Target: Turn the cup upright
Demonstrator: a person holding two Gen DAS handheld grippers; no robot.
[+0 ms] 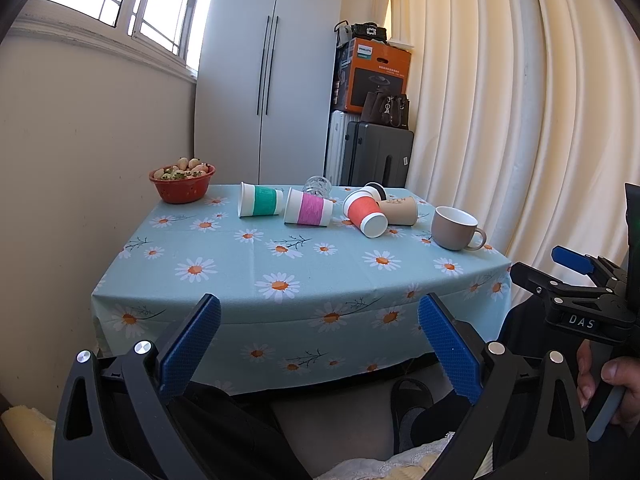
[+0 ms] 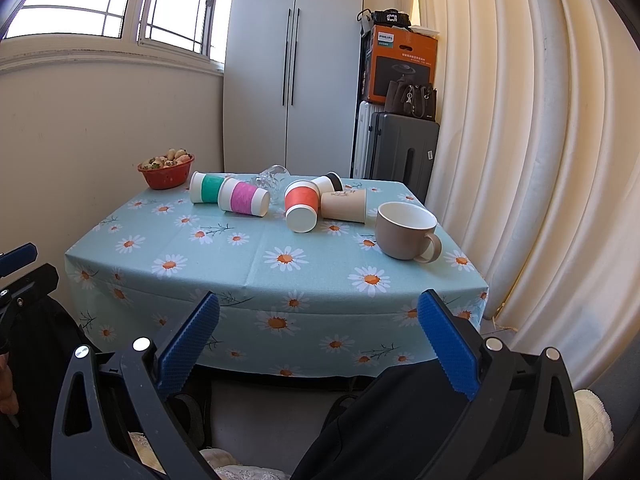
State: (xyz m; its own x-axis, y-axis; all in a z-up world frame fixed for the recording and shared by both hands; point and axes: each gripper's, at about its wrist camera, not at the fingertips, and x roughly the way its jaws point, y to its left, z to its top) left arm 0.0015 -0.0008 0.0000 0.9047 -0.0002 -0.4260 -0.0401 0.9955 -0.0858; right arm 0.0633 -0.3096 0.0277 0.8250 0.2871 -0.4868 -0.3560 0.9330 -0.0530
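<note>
- While both tools are hovering short of the near table edge, the left gripper [image 1: 319, 344] is holding its blue pads wide apart around nothing.
- The right gripper [image 2: 318, 340] is likewise standing spread and unloaded.
- Across the daisy tablecloth [image 2: 256, 256], paper cups are lying on their sides toward the far half: a green-banded cup [image 2: 207, 187], a pink-banded cup [image 2: 244, 197] touching it, an orange-banded cup [image 2: 302, 205] with its base facing the viewer, and a tan cup [image 2: 344, 206] just beside it.
- A clear glass [image 2: 274, 176] is lying behind the pink one.
- A taupe mug [image 2: 406, 231] is standing upright near the right edge.
- A red bowl [image 2: 165, 176] of fruit is sitting at the far left corner.
</note>
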